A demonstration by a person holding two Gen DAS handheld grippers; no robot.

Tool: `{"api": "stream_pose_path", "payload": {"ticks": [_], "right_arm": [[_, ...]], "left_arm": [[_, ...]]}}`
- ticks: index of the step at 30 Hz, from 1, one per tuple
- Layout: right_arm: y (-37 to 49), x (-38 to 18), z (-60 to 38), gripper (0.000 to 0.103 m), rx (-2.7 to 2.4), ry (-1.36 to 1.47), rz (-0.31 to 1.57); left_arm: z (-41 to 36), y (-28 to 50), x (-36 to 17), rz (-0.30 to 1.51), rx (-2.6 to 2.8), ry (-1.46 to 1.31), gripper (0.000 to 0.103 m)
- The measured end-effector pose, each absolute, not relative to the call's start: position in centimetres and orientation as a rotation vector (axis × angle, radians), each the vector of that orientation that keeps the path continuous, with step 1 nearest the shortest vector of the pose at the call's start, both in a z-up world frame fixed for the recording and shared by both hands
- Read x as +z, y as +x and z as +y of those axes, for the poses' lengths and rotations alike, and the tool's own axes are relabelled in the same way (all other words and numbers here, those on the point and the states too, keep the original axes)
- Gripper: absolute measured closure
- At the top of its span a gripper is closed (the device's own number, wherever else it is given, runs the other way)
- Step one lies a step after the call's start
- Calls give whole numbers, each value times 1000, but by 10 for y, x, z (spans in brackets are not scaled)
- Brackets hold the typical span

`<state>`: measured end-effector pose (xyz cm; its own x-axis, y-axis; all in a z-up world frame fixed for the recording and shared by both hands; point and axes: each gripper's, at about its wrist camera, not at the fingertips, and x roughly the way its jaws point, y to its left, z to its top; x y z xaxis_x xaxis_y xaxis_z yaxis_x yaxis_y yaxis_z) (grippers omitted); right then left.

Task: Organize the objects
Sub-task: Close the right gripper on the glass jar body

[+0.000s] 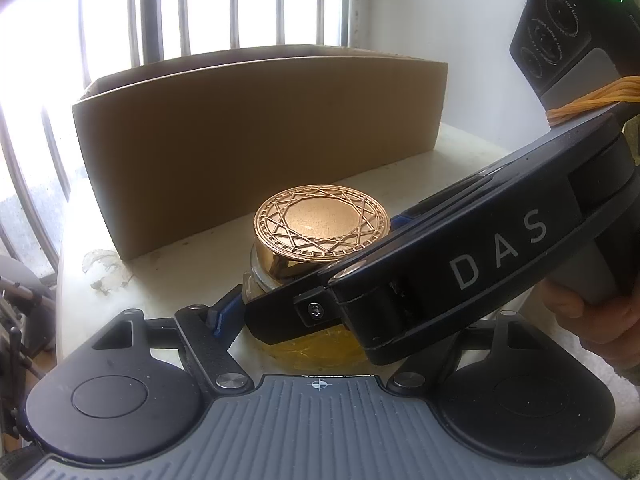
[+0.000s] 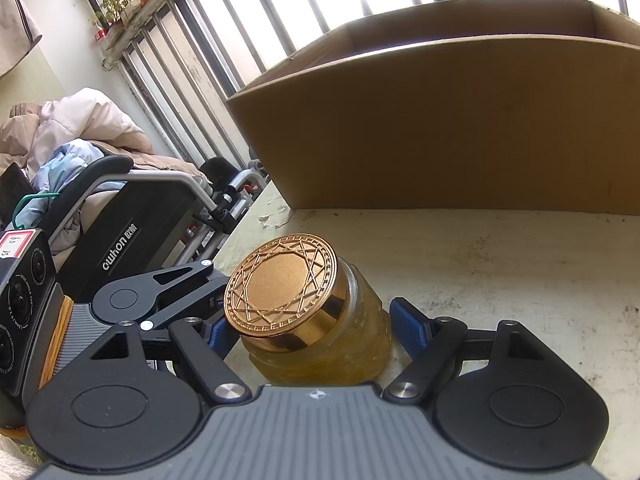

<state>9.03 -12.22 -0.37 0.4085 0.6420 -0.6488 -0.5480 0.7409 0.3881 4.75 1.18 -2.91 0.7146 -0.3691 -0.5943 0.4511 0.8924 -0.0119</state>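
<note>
A glass jar (image 2: 324, 360) of yellow stuff with an ornate gold lid (image 1: 322, 226) stands on the pale table (image 2: 500, 272), in front of a cardboard box (image 1: 260, 140). My right gripper (image 2: 314, 328) straddles the jar, its blue pads (image 2: 408, 324) pressed on both sides of the glass. In the left wrist view the right gripper (image 1: 328, 266) reaches in from the right, across the jar. My left gripper (image 1: 320, 296) comes at the jar from the other side. Its left pad (image 1: 228, 310) lies by the jar's shoulder. Its other finger is hidden behind the right gripper.
The open box (image 2: 460, 132) fills the back of the table, before a barred window. A folded wheelchair (image 2: 132, 220) and piled clothes (image 2: 80, 128) sit off the table's left edge. A hand (image 1: 592, 320) holds the right gripper's handle.
</note>
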Motion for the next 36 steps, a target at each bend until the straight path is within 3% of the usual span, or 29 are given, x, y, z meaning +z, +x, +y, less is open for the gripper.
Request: {"api": "stream_pose_path", "payload": {"ticks": [36], "right_arm": [[90,-3,-123,21,752,123,871]], "left_arm": [[13,51,-27,633,-455,145,27]]}}
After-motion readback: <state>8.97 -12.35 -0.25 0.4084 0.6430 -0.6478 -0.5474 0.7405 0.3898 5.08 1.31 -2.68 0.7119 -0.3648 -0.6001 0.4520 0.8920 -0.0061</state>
